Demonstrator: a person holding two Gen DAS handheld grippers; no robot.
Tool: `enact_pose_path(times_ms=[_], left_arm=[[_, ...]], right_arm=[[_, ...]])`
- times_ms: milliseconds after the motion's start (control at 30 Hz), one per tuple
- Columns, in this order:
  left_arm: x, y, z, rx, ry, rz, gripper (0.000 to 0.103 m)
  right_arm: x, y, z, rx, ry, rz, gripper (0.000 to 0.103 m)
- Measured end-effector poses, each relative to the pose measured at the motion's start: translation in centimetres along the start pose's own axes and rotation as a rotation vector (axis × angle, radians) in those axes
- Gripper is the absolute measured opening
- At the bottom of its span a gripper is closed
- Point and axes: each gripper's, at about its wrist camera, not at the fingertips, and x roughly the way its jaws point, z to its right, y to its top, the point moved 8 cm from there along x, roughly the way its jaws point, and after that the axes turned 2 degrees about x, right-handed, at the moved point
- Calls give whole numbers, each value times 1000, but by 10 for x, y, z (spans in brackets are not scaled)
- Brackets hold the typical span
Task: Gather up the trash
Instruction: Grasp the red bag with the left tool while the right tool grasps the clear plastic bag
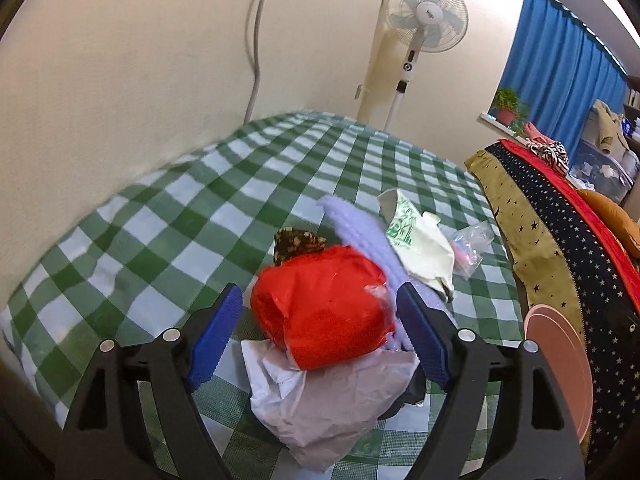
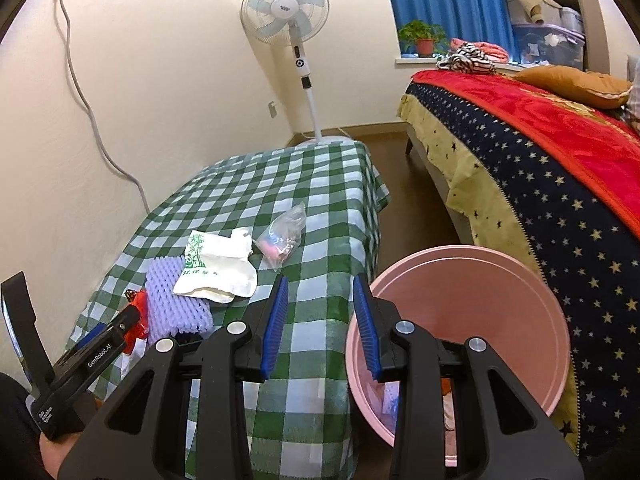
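Note:
Trash lies on the green checked table (image 1: 168, 216). My left gripper (image 1: 320, 308) is open, its blue pads on either side of a red plastic wrapper (image 1: 320, 308) that rests on crumpled white paper (image 1: 320, 404). Behind them lie a purple foam net (image 1: 360, 228), a white tissue packet with green print (image 1: 416, 240), a clear plastic bag (image 1: 472, 244) and a dark patterned scrap (image 1: 298, 242). My right gripper (image 2: 322, 304) is open and empty above the table's near edge, beside the pink bin (image 2: 516, 280), which holds some trash.
A bed with a starred cover (image 2: 540, 184) stands right of the bin. A standing fan (image 2: 288, 12) is behind the table by the wall. A cable (image 2: 84, 104) hangs down the wall. The left gripper's body (image 2: 96, 356) shows low left in the right wrist view.

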Motion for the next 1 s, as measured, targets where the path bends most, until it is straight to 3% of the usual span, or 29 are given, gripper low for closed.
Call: enact_pose_path(times_ms=[367, 767, 1000], left_arm=[[12, -6, 0, -21, -43, -54, 74], [0, 17, -4, 9, 15, 57, 71], [1, 24, -6, 9, 24, 76, 71]], right_arm=[[51, 2, -17, 23, 48, -48, 34], [113, 15, -38, 36, 74, -85, 34], [151, 24, -35, 66, 57, -96, 35]])
